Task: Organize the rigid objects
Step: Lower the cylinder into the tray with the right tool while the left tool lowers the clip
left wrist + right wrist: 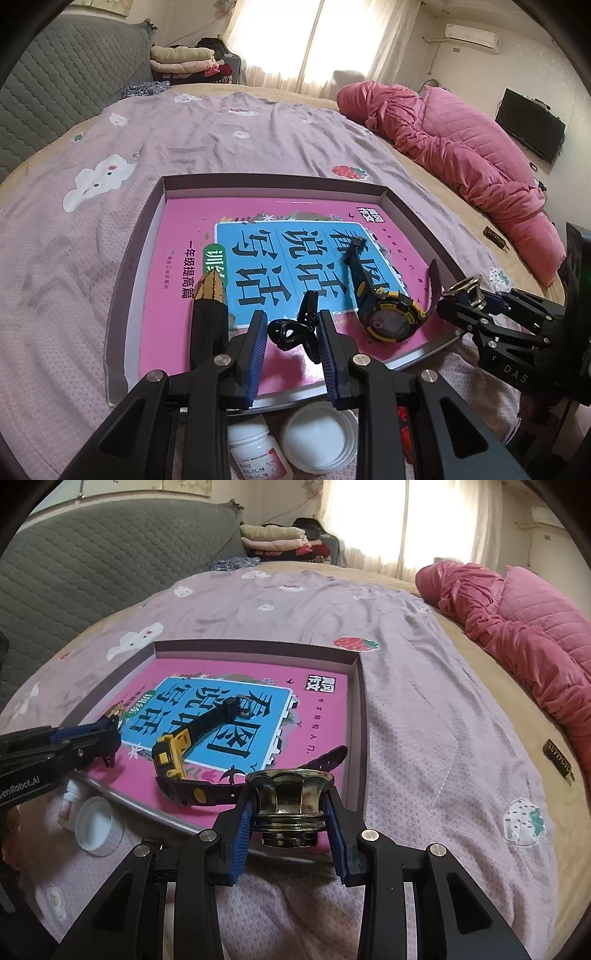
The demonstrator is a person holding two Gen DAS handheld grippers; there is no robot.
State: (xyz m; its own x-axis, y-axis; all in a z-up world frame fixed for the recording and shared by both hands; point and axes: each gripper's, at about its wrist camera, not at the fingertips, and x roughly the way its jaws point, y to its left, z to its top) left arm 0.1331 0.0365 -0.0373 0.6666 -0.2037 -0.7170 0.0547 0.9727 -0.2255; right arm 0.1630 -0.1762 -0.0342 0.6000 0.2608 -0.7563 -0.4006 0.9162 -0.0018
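A bedroom, curtains glowing with daylight: one bed (229, 133) under a mauve sheet printed with clouds and strawberries, one pink quilt (461, 147) bunched along its far side. On the sheet lies one shallow box tray (122, 280), and inside it one pink-and-blue workbook (207, 295). Three loose items rest on that cover: one black-and-yellow digital watch (388, 314), one black pencil-shaped case (208, 317) and one black hair clip (291, 328). The left claw (291, 332) sits low over the book, its two blue pads closed on the hair clip. The right claw (291, 805), at the tray's near corner, is clamped on one brass-coloured fluted metal cap (290, 797), held just above the book's edge. Outside the tray, on the sheet near the left claw, stand one white pill bottle (255, 450) and one white lid (319, 439), side by side.
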